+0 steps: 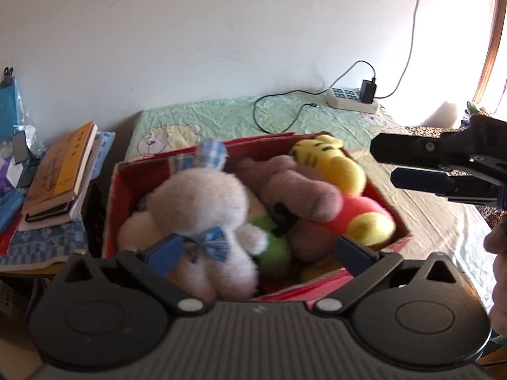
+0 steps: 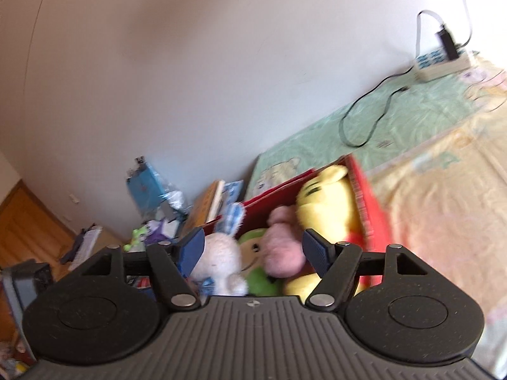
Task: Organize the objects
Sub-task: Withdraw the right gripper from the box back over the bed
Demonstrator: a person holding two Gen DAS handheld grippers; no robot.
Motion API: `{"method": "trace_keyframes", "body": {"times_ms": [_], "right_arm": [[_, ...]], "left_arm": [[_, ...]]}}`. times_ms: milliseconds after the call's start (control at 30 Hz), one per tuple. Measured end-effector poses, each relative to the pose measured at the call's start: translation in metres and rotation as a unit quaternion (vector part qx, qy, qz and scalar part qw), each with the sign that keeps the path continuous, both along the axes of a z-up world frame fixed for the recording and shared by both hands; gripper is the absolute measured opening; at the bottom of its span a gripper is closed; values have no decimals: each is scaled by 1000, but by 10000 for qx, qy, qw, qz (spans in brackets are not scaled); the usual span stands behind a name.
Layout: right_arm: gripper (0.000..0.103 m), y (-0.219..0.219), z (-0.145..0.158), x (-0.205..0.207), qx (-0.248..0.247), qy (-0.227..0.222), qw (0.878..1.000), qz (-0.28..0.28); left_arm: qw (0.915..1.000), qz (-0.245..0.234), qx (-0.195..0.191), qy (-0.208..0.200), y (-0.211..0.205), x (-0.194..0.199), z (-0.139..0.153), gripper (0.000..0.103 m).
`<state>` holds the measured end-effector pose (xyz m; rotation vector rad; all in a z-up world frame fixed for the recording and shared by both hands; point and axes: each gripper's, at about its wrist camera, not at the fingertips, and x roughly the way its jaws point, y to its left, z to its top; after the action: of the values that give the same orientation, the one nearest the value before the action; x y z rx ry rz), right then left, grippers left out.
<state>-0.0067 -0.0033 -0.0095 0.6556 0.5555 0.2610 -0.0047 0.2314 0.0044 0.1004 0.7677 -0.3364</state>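
A plain white wall (image 1: 221, 31) runs behind a bed (image 1: 427, 215) covered with a crumpled sheet, green with cartoon bears near the wall and pale peach closer in. On the sheet against the wall lies a white power strip (image 1: 351, 98) with a black charger plugged in, and a dark cable (image 1: 269, 117) loops across the green part. A red cardboard box (image 1: 391, 212) sits on the bed near its left end, packed with soft toys: a white rabbit (image 1: 206, 221) with a blue checked ear and bow lies at the left, a pink toy (image 1: 294, 186) in the middle, a yellow bear in a red shirt (image 1: 342, 186) along the right side, and a green toy (image 1: 275, 243) is tucked low between them. The left gripper (image 1: 264, 250) hangs over the near edge of the box with its jaws spread wide; the rabbit's body lies between them, but the blue pads do not press on it. The right gripper (image 1: 385, 166) shows at the right of the box, above the sheet, its jaws parted with nothing between them; in its own view it looks over the toys from the near side, apart from them. To the left of the bed, a stack of books (image 1: 60, 174) rests on a cluttered side table (image 1: 38, 243).
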Motion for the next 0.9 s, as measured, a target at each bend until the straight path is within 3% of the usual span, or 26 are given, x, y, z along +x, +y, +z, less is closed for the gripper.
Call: {"method": "trace_keyframes", "body": {"times_ms": [400,700,900], "right_arm": [[73,-65,-11,-20,-978,407,9928,-563],[73,-116,-35,-28,-1886,1269,9695,-911],[73,-148,-52,-30,-2023,1803,9580,-935]], "left_arm": [[9994,195,202,199,-87,-16,0,103],[9974,35,526,485,-166,-25,-18,103],[9944,60,642,842,-206,-25,-41,103]]}}
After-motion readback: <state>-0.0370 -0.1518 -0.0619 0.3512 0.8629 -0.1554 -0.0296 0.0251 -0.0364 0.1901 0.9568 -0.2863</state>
